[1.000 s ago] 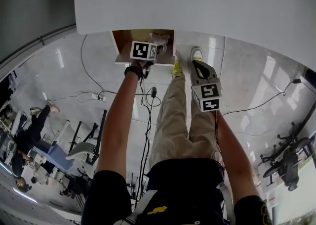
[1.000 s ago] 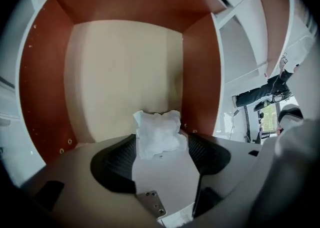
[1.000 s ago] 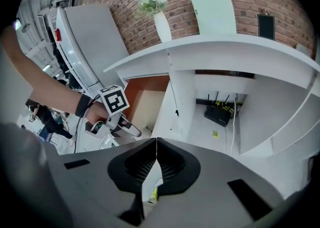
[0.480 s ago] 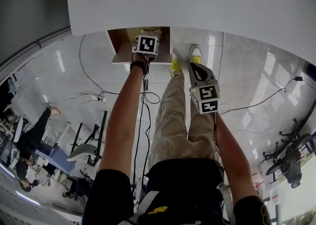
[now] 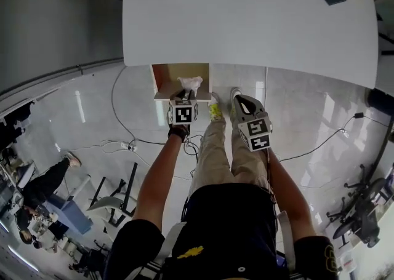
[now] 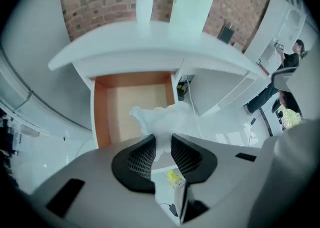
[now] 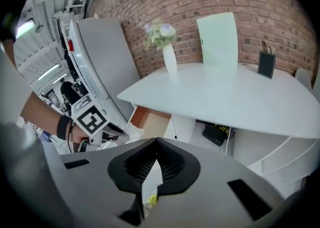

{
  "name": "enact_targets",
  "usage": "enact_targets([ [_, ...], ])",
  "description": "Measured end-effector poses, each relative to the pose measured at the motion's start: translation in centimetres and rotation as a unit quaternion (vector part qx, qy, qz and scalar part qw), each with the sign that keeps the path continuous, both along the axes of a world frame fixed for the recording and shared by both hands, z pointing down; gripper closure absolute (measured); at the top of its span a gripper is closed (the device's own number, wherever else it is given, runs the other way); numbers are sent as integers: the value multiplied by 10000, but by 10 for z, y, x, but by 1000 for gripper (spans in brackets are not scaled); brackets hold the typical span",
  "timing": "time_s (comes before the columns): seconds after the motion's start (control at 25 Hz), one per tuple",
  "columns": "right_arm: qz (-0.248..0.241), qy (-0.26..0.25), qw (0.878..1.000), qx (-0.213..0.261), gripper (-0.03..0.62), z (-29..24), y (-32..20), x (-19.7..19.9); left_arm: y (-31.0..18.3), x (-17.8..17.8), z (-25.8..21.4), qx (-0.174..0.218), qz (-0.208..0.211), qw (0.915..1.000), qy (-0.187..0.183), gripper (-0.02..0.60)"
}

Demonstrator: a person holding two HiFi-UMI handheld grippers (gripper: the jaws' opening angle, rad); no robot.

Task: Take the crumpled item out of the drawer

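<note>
The wooden drawer point(image 5: 165, 77) stands pulled out under the white table point(image 5: 246, 20). The crumpled white item point(image 5: 189, 83) hangs above the drawer's front, and my left gripper point(image 5: 186, 93) is shut on it. In the left gripper view its jaws have just been closing, and the dark pads point(image 6: 141, 158) pinch the crumpled item point(image 6: 162, 117) over the bare drawer point(image 6: 132, 102). My right gripper point(image 5: 237, 96) hovers to the right of the drawer, above the floor. Its tips point(image 7: 156, 141) meet with nothing between them. The right gripper view also shows the left gripper's marker cube point(image 7: 90, 117) and the item point(image 7: 131, 133).
On the table stand a vase of flowers point(image 7: 169, 54), a white board point(image 7: 217, 39) and a dark holder point(image 7: 266, 64). My legs and yellow shoes point(image 5: 215, 110) stand beside the drawer. Cables point(image 5: 123, 143) trail on the floor. An office chair point(image 5: 363, 211) is at right, people point(image 5: 37, 180) at left.
The left gripper has come up out of the drawer with the crumpled item pinched in it. The right gripper has risen too. The head view now takes in more of the table.
</note>
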State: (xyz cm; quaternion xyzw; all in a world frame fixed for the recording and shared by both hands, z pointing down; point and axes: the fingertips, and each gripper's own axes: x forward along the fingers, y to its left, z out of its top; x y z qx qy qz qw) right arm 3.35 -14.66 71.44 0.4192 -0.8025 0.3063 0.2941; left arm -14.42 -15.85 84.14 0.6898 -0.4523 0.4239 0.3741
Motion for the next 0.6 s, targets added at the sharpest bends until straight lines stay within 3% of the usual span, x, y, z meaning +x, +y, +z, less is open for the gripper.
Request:
enact_targets([
  [0.12,-45,-120,9992,388,568,-82,-13,2,-5,8,-105,784,146,9965,247,483],
  [0.24,85,-205,9946,1017,568,-161,-39,17,-33,23,-205,1718,358,9835,449,488],
  [0.44,320,-684,9725,2205,568,-297,-78,34,-85,34,-359,3233,525,9432,559,492],
  [0.6,419,-657,9499,3028,568,-386,-85,55,-95,43,-467,4008,423,9116,809,494],
])
